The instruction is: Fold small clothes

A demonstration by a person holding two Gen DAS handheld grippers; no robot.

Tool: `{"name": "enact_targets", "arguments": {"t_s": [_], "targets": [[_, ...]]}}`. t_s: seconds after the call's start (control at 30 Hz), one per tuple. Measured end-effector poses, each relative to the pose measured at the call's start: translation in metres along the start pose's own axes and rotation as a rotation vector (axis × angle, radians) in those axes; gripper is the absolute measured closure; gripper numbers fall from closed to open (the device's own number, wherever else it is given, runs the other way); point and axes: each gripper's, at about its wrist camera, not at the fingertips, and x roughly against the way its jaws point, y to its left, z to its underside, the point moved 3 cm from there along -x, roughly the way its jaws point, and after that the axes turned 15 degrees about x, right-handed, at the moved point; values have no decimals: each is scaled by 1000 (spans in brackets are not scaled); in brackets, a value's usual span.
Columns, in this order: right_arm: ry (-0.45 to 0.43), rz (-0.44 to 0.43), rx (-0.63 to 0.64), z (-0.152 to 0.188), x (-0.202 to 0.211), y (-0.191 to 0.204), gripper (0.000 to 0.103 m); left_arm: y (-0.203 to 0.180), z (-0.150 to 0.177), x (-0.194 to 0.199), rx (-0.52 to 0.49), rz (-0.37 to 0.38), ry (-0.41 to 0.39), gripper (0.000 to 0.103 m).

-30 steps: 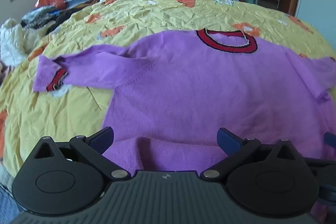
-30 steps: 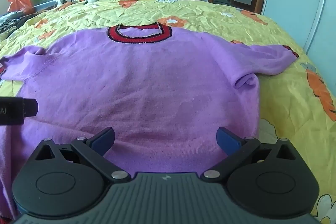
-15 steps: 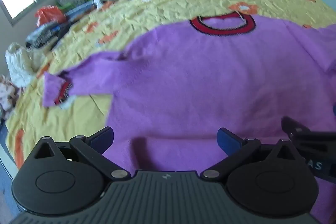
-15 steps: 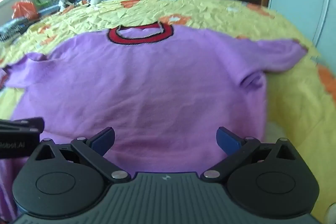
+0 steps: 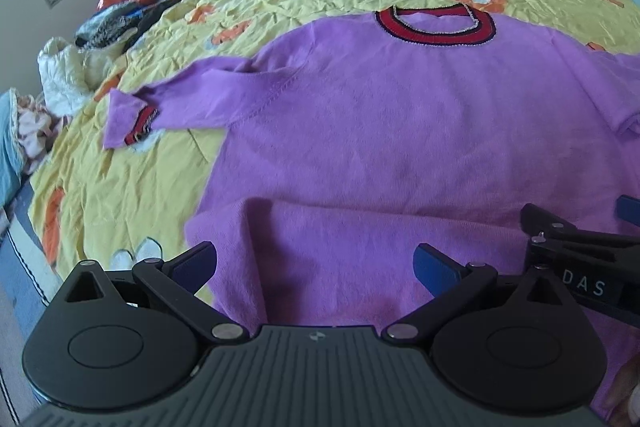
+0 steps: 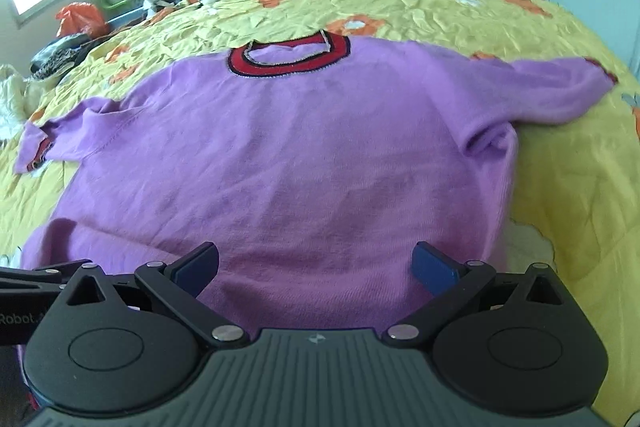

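While both tools gape, sweater (image 5: 400, 131) lies flat, collar pointing away.

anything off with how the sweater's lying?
Mostly flat, two flaws. The sweater has its hem doubled up onto the body at the near left corner, and the left cuff is flipped over on itself. The right sleeve lies straight.

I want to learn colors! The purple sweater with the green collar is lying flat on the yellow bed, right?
Almost! The collar is red with a dark edge, not green; the right wrist view shows it clearly. The rest holds: the purple sweater lies flat on the yellow bed.
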Motion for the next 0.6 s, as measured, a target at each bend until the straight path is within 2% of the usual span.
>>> {"name": "enact_targets", "arguments": {"t_s": [0.13,0.47,0.6], "targets": [[-4,20,-2,-1,-3,2,0,1,0,-7,7,39,25,0],[-70,67,61,-14,-11,9,0,-1,-18,-30,-40,81,-6,0],[-47,110,43,-16,-9,9,0,2,-19,-38,-30,98,4,0]]}}
